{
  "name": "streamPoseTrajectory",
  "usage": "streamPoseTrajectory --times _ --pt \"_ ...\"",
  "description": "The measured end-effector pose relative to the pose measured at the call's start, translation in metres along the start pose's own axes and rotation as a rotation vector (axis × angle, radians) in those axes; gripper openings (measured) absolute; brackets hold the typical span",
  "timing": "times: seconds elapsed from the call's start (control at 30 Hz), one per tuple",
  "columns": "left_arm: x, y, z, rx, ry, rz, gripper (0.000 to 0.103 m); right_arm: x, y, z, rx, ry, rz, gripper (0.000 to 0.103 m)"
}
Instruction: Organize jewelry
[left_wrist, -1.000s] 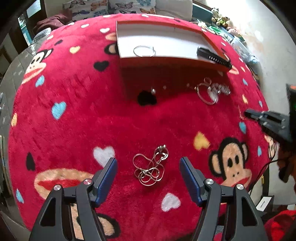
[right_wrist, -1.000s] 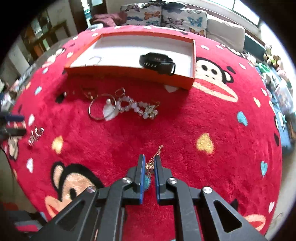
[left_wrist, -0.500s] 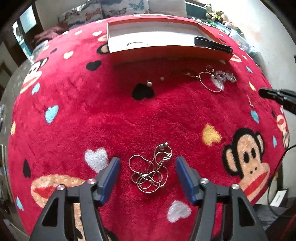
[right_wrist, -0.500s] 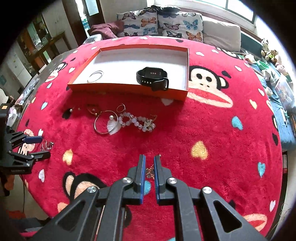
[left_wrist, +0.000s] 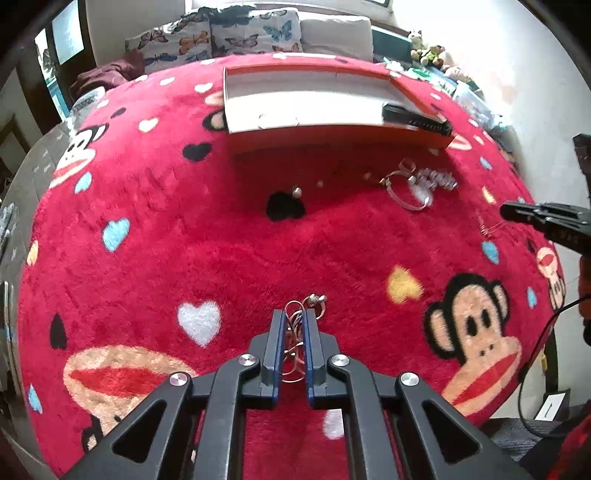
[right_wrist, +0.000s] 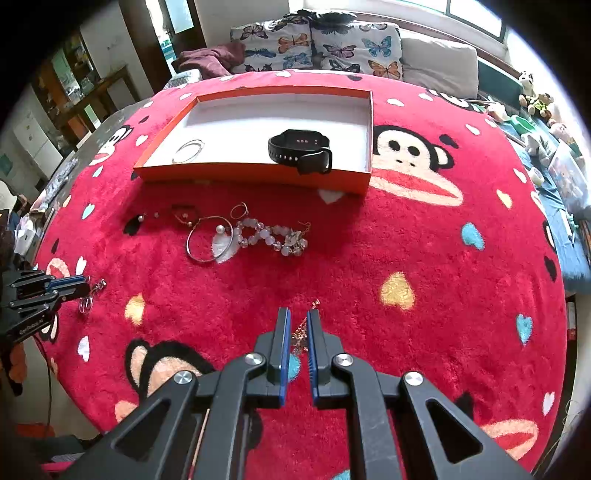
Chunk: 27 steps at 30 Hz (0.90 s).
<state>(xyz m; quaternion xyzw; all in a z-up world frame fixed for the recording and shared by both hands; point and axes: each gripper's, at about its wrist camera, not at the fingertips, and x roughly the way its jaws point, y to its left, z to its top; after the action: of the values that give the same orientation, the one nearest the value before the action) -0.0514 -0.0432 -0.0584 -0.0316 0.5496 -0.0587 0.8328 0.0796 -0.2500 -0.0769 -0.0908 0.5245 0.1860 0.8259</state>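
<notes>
— Both jaws? — Left gripper (left_wrist: 294, 325) has just closed on the silver chain (left_wrist: 303, 308); right gripper (right_wrist: 298, 332) pinches a rose-gold chain (right_wrist: 301, 332), both well short of the orange tray (right_wrist: 255, 173). — Next? — Probably lifting both into that tray, gently.

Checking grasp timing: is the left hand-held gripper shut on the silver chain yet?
Shut. The left hand-held gripper has just closed, blue pads pinching the silver chain bunched between them.

My left tongs (left_wrist: 294, 325) hide most of silver chain (left_wrist: 295, 314). Far tray (left_wrist: 332, 134) blurred; ring inside barely legible. My right tongs (right_wrist: 296, 326) cover gold chain (right_wrist: 301, 332) partly.
</notes>
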Motion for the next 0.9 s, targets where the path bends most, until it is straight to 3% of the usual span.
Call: streamPoseTrajectory --times 0.37,0.43,0.63,0.9 --pt "-0.056 -0.003 0.034 -0.013 -0.139 -0.019 0.009 -0.023 -0.008 0.003 0.034 -0.05 0.027 0.01" --pt "-0.07 -0.004 0.044 -0.013 -0.174 -0.027 0.002 -0.033 -0.008 0.006 0.029 -0.073 0.029 0.01" --pt "-0.103 -0.005 0.068 -0.014 -0.263 -0.051 0.002 -0.042 -0.008 0.012 0.004 -0.1 0.016 0.01" --pt "-0.099 -0.006 0.064 -0.015 -0.233 -0.065 0.002 -0.022 -0.018 -0.003 0.066 -0.042 0.026 0.01"
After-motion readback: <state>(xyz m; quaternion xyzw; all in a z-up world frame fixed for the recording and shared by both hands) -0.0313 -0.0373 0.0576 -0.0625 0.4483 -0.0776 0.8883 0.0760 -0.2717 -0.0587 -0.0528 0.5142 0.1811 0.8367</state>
